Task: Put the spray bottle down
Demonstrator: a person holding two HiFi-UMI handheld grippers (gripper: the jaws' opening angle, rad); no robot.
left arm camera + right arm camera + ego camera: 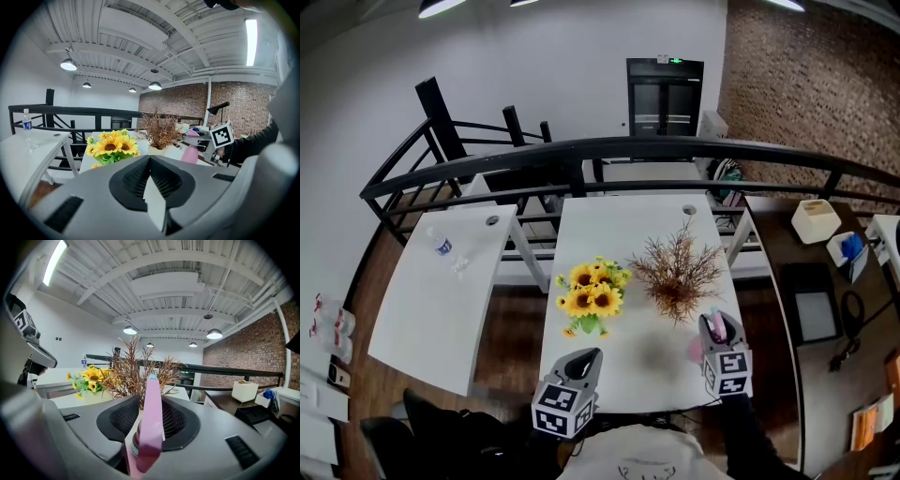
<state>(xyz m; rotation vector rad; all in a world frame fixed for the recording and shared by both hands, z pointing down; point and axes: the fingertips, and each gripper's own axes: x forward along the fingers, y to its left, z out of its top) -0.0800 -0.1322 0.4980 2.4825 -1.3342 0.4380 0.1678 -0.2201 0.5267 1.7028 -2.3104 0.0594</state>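
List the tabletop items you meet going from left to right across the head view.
water bottle → sunflower bouquet → dried brown plant → pink spray bottle → white box

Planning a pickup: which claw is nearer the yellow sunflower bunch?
Left. The left claw sits just short of the yellow sunflower bunch; the right claw is farther away, off to the bunch's right.

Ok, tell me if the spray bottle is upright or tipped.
Upright: the spray bottle rises straight, head on top; its base is hidden.
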